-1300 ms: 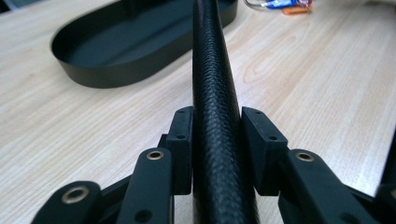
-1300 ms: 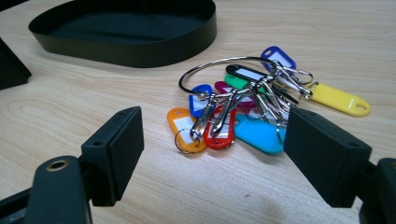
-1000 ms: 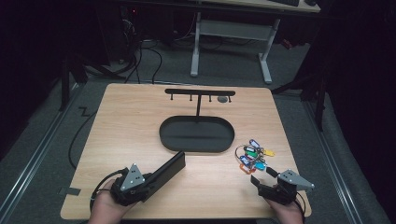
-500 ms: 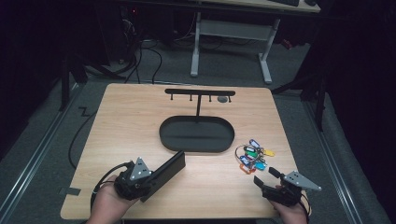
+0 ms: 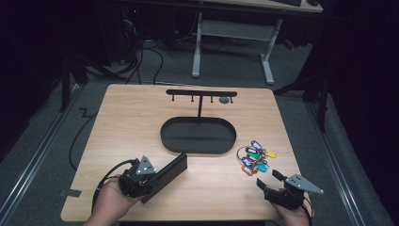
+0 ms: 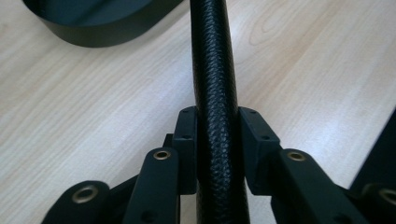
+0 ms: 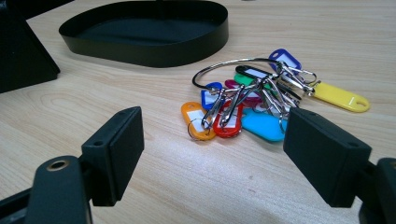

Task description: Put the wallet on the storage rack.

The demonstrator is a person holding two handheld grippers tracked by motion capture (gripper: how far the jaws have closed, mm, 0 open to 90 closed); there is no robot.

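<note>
Colourful key-tag bunch (image 5: 254, 157) beside black wallet (image 5: 164, 170)

No readable text, brand, number or sign is seen in any view. White paper label inserts are carried by several of the coloured key tags (image 7: 261, 100) lying on the wooden table (image 5: 141, 122), but no writing can be made out on them; in the right gripper view they appear blank, and in the high view they are too small to tell. No marking is found on the black oval tray (image 7: 149, 32) or on the black leather-textured case (image 6: 215, 93) seen in the left gripper view.
</note>
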